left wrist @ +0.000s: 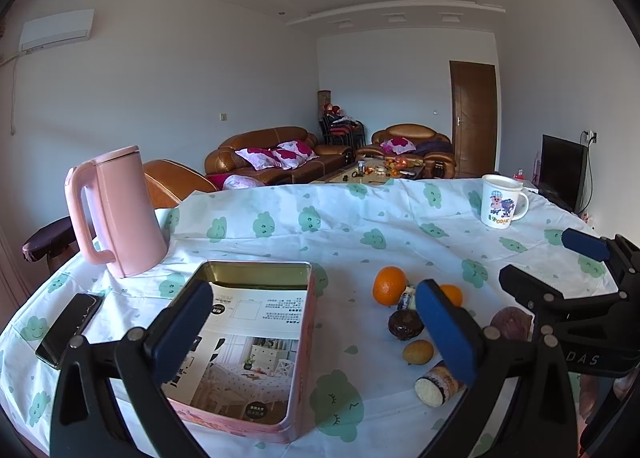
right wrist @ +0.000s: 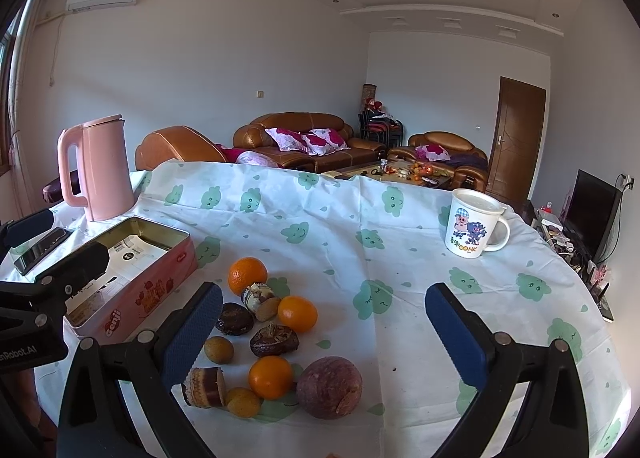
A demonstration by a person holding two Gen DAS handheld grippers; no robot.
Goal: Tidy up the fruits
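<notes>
A pile of fruit and snacks lies on the tablecloth: three oranges (right wrist: 247, 275) (right wrist: 297, 313) (right wrist: 271, 377), a purple passion fruit (right wrist: 329, 387), dark dried fruits (right wrist: 274, 340), small yellow-green fruits (right wrist: 219, 349) and a wrapped cake (right wrist: 204, 381). A pink open tin box (left wrist: 256, 342) (right wrist: 132, 278) stands left of the pile. My left gripper (left wrist: 316, 334) is open and empty, above the tin's right side. My right gripper (right wrist: 324, 334) is open and empty, just above the pile. The right gripper also shows in the left wrist view (left wrist: 560, 270).
A pink kettle (left wrist: 116, 210) stands at the back left. A black phone (left wrist: 70, 328) lies left of the tin. A white cartoon mug (right wrist: 474, 224) stands at the back right. The table edge runs behind, with sofas beyond.
</notes>
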